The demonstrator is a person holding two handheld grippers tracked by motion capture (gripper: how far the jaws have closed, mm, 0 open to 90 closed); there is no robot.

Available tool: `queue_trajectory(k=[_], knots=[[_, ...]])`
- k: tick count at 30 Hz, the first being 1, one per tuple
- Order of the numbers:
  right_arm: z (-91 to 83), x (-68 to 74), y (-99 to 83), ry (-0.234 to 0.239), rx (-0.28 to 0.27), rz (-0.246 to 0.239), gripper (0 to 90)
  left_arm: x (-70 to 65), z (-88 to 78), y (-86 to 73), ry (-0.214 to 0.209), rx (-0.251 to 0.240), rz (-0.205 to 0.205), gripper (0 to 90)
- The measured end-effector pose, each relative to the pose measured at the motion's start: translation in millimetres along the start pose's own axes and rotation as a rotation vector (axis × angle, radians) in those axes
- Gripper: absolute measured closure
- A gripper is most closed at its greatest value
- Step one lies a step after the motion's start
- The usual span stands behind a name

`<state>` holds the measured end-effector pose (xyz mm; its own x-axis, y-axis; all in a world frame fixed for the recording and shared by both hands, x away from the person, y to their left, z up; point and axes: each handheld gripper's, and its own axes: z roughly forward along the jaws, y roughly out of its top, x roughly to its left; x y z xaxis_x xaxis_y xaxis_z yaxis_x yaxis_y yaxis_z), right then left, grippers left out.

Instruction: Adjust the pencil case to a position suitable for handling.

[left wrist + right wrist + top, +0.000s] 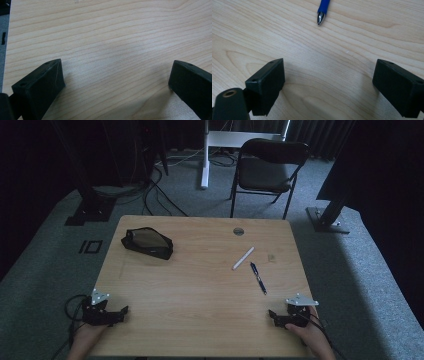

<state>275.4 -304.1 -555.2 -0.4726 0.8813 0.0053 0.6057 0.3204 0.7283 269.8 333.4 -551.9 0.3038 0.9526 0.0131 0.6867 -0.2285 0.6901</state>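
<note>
A blue pen (258, 278) and a white pen (243, 258) lie right of centre on the wooden table (200, 280). A black pencil case (147, 242) sits at the far left. My left gripper (122, 312) rests at the near left corner, open, with bare wood between its jaws (117, 72). Near the front right corner, my right gripper (272, 315) also stands open and holds nothing. In the right gripper view (329, 75) the silver tip of the blue pen (322, 11) lies ahead of the jaws.
A round grommet (238, 231) is set in the table's far edge. A black chair (267, 167) and a white desk leg (205, 155) stand beyond the table. Black stands and cables (95, 207) occupy the floor at far left and far right.
</note>
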Motion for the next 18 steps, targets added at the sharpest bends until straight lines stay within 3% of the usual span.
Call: queue_trajectory(k=[14,18], knots=[[-3.5,-0.5,-0.2,0.01,-0.011,0.02,12.1,0.0,0.1,0.2,-0.002,0.0,0.003,0.1],[-5.7,-3.5,5.4,-0.007,-0.025,0.024,12.1,-0.1,0.2,0.2,-0.004,0.0,0.003,0.1]])
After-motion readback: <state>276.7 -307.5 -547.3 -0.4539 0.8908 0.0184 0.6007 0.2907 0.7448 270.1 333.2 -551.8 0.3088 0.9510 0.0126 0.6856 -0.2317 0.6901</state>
